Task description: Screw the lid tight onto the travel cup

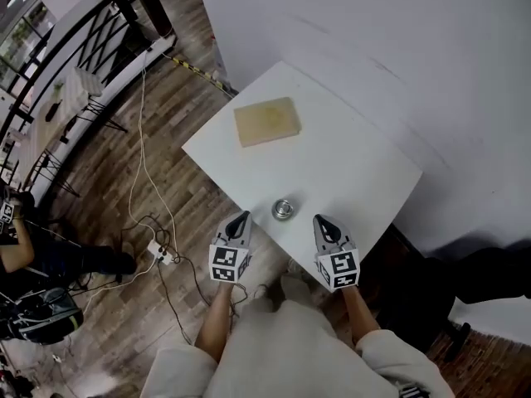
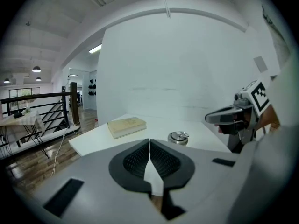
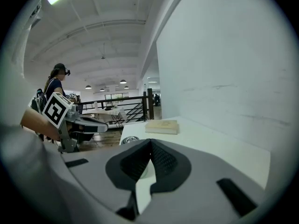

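1. Your left hand-held gripper [image 1: 243, 215]: jaws closed, empty.
2. Your right hand-held gripper [image 1: 318, 219]: jaws closed, empty.
3. Counter [image 1: 348, 139]: white, carries two items.
4. Round metal lid [image 1: 284, 210]: near the counter's 6 o'clock edge, between both hand-held grippers, touching neither.
5. Tan book [image 1: 266, 121]: at 11 o'clock from the lid, well apart.
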`<state>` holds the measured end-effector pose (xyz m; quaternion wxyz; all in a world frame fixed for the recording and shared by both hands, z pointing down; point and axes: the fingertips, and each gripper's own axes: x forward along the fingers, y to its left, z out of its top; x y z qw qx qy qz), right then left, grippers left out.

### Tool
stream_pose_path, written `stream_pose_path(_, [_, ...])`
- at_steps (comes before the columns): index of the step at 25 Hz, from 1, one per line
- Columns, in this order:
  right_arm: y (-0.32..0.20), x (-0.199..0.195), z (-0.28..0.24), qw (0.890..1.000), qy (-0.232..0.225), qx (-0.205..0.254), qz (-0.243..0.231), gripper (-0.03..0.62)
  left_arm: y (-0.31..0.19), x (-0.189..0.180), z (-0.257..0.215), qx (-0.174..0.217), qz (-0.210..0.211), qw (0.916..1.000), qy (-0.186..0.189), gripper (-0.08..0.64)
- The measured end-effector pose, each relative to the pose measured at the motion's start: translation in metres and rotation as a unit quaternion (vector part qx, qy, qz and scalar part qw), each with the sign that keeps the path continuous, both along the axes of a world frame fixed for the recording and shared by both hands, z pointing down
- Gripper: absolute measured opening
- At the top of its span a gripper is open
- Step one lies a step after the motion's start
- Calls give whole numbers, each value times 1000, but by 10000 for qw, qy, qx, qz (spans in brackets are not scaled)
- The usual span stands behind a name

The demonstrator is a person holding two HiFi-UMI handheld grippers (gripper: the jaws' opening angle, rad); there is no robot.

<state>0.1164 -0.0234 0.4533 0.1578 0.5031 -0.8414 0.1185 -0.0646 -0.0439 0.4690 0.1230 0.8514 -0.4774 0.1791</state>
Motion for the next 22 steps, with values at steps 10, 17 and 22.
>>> stream_pose_path(10, [-5,-12,23,9992,-121,-109,-361,0,6,13,27,-33,96,9999,-4,8])
stream_pose_path(17, [-1,-18,35,9996,-77,-148,-235,0,7,19,46,-102,428,9990,86,8])
stream_pose_path(22, [10,-24,48,9996,-34,-253,-136,0,12,14,58,-147,574,9981,149,8])
